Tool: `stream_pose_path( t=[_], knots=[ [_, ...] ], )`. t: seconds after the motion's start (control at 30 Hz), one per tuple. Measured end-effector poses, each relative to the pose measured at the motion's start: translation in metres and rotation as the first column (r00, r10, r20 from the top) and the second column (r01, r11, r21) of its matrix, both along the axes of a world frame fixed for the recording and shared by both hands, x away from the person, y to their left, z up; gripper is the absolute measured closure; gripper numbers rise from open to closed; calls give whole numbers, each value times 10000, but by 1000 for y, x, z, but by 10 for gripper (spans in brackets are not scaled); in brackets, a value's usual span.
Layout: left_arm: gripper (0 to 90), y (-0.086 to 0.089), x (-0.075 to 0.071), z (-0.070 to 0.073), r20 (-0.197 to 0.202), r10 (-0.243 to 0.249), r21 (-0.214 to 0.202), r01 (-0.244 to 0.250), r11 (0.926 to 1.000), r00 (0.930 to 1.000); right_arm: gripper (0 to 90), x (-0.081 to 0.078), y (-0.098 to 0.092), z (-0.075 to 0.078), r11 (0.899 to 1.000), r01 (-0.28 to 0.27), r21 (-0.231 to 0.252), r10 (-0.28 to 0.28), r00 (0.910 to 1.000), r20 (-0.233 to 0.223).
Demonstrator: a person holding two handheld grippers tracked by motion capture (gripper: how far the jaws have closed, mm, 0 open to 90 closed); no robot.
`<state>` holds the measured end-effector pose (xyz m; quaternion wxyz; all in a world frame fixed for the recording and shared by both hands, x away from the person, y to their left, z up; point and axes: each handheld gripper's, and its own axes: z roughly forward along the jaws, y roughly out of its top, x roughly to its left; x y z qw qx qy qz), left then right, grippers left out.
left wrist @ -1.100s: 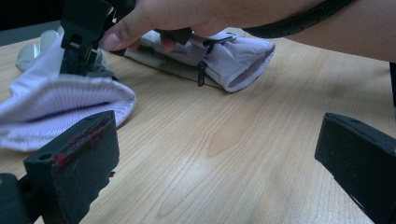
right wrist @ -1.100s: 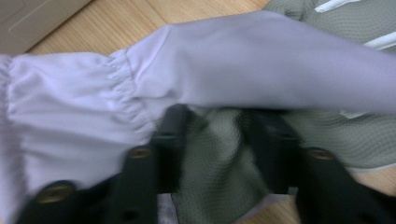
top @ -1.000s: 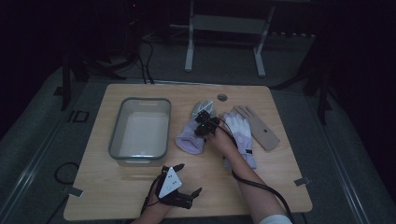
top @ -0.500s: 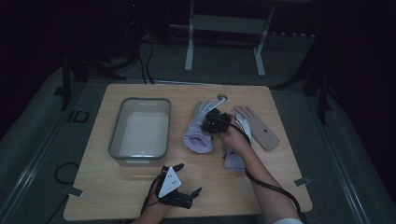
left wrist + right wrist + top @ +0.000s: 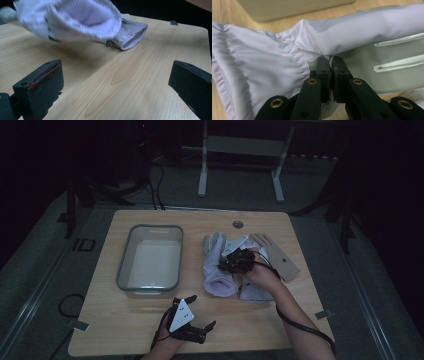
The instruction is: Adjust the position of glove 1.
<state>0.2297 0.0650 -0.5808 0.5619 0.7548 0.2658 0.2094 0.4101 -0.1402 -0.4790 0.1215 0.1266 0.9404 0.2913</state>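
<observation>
Pale lilac fabric of a padded winter glove (image 5: 218, 270) is pinched at its edge between the closed black jaws of the right gripper (image 5: 235, 261), which holds it raised off the light wooden table (image 5: 130, 320), just right of the clear grey-rimmed plastic tub (image 5: 150, 262). Its ribbed cuff hangs open in the left gripper view, above a second lilac glove (image 5: 130, 37) lying flat on the wood. Near the table's front edge the left gripper (image 5: 192, 312) rests with its jaws spread wide, empty.
</observation>
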Motion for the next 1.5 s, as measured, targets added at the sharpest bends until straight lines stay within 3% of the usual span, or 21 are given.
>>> stream_pose_path(
  t=[0.3, 0.43, 0.53, 0.63, 0.77, 0.93, 1.1, 1.23, 1.5],
  knots=[
    [0, 0, 0, 0, -27, -37, -2, 37, 10000, 10000, 844, 17, 5, -30, 9977, -291, -619, 283, 9995, -124],
    [0, 0, 0, 0, -25, -35, -12, 35, 10000, 10000, 733, 24, 5, -48, 9948, -256, -987, 178, 9967, -793],
    [0, 0, 0, 0, -3, -12, 0, 12, 10000, 10000, 628, 26, 4, -50, 9957, -68, -923, -23, 9951, -984],
    [0, 0, 0, 0, -23, -21, -5, 21, 10000, 10000, 552, 25, 3, -46, 9972, -19, -746, -71, 9928, -1196],
    [0, 0, 0, 0, -21, -27, 4, 27, 10000, 10000, 493, 23, -3, -35, 9981, 210, -578, -270, 9941, -1049],
    [0, 0, 0, 0, -39, -17, 3, 17, 10000, 10000, 442, 19, -17, -15, 9968, 675, 430, -622, 9915, -1146],
    [0, 0, 0, 0, -54, -4, 3, 4, 10000, 10000, 426, 14, -32, -1, 9888, 1051, 1060, -943, 9903, -1021],
    [0, 0, 1, 0, -62, 16, 2, -16, 10000, 10000, 425, 11, -42, 7, 9839, 1274, 1252, -1161, 9888, -937],
    [0, 0, 0, 0, -61, 6, 17, -6, 10000, 10000, 427, 8, -80, 26, 9696, 1977, 1442, -1878, 9790, -795]
  ],
)
